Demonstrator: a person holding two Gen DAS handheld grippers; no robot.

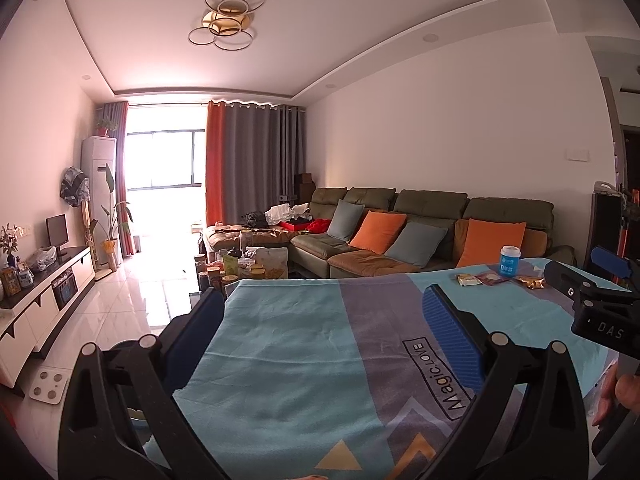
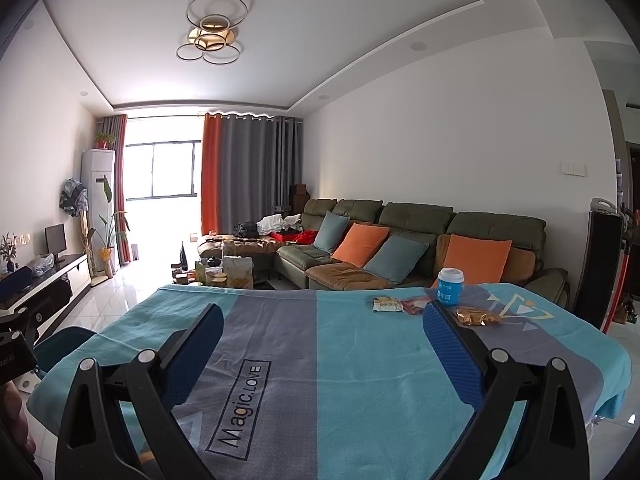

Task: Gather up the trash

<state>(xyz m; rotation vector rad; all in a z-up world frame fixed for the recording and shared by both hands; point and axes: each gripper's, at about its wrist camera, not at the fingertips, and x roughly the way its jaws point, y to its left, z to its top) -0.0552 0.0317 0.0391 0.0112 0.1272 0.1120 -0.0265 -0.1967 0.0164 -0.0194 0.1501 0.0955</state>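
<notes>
A blue and white paper cup [image 2: 450, 286] stands at the far right of a table covered in a blue and grey cloth [image 2: 340, 360]. Beside it lie a pale snack wrapper [image 2: 387, 305], a red wrapper [image 2: 416, 304] and a gold foil wrapper [image 2: 476, 316]. The same cup [image 1: 510, 258] and wrappers [image 1: 486, 279] show far right in the left wrist view. My left gripper [image 1: 324, 304] is open and empty over the near cloth. My right gripper [image 2: 324, 312] is open and empty, short of the wrappers; it also shows in the left wrist view [image 1: 600, 280].
A green sofa [image 2: 400, 248] with orange and grey cushions stands behind the table. A cluttered coffee table [image 2: 224, 268] sits beyond the far edge. A TV cabinet [image 1: 44, 296] lines the left wall. A teal chair [image 2: 64, 344] stands left of the table.
</notes>
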